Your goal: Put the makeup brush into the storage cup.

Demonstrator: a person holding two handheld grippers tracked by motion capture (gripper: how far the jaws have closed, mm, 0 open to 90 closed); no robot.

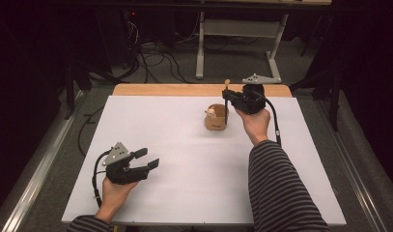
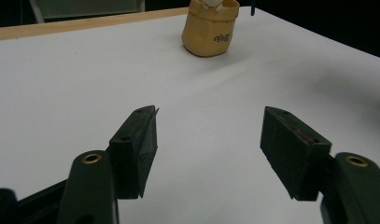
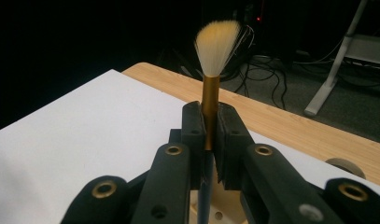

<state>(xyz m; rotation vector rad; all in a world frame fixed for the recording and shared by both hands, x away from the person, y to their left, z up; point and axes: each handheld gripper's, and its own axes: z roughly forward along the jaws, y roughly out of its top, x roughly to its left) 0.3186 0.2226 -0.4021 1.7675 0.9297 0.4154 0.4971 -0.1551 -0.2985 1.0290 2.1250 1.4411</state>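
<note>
The right gripper (image 1: 226,96) is clamped on an upright brush (image 3: 211,79), bristles up, handle hanging just above and beside the tan pot (image 1: 216,118), while the left gripper (image 1: 147,159) rests empty, jaws apart, well away from the pot.

One brush (image 3: 217,51), one tan pouch (image 1: 216,118) — two grippers, left (image 1: 151,158) and right (image 1: 226,93)

High view: above your side, facing forward and down. Your left tongs' camera skims the surface (image 2: 108,70) toward the tan pot (image 2: 210,30), shared with high view (image 1: 216,117).
</note>
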